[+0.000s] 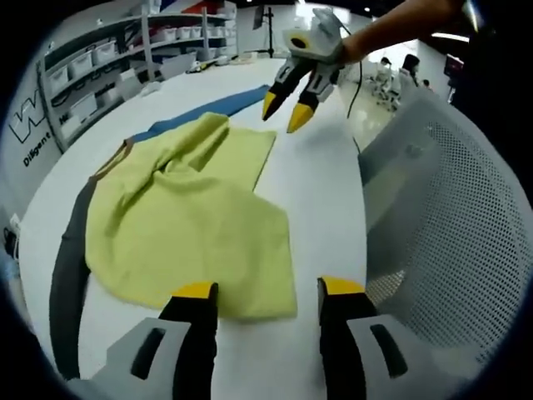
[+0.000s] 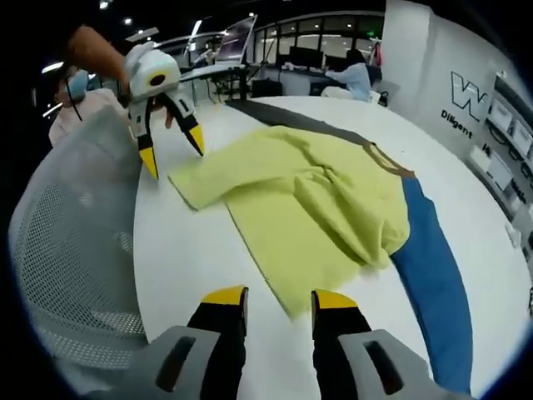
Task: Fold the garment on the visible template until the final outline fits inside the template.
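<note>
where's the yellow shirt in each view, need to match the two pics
Left gripper view: the yellow shirt lies left of centre on the white table, its near edge just above the view's own left jaw.
Right gripper view: it lies at centre, spreading up from the view's own jaws toward the right.
Shared landmark: the blue strip running out from under the shirt.

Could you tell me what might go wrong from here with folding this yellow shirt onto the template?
1. The yellow shirt lies bunched, with raised folds near its middle; folding over them could leave an uneven outline spilling past the template.
2. Both the left tool and the right tool are open and hold nothing, so a shallow pinch may catch one layer only.
3. The mesh chair back stands close to the table edge and could snag a tool.
</note>
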A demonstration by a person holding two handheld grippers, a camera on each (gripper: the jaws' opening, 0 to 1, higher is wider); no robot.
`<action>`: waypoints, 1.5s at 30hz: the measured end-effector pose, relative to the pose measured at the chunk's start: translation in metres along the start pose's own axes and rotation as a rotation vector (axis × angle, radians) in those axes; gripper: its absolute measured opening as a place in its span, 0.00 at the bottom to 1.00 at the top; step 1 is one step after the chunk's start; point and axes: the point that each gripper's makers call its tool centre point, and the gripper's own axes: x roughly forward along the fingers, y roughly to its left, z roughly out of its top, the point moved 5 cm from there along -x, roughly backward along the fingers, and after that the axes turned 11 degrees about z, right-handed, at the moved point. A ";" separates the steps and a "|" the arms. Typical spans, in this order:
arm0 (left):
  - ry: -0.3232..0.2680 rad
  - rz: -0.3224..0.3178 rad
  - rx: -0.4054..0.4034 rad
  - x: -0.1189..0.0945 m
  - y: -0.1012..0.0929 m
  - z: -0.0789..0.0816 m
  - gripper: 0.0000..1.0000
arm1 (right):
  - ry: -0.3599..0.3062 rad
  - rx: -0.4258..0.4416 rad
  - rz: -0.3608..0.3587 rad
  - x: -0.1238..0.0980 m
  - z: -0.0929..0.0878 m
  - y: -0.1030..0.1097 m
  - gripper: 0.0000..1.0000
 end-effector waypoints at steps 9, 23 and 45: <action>0.055 0.002 0.049 0.006 -0.001 -0.009 0.29 | 0.018 0.057 -0.002 0.018 -0.002 -0.005 0.23; 0.092 0.061 0.033 0.008 0.015 -0.011 0.04 | 0.073 0.020 -0.057 0.021 -0.008 -0.012 0.00; 0.120 0.138 -0.041 -0.029 0.049 -0.019 0.02 | 0.022 0.143 -0.050 -0.032 -0.004 0.007 0.00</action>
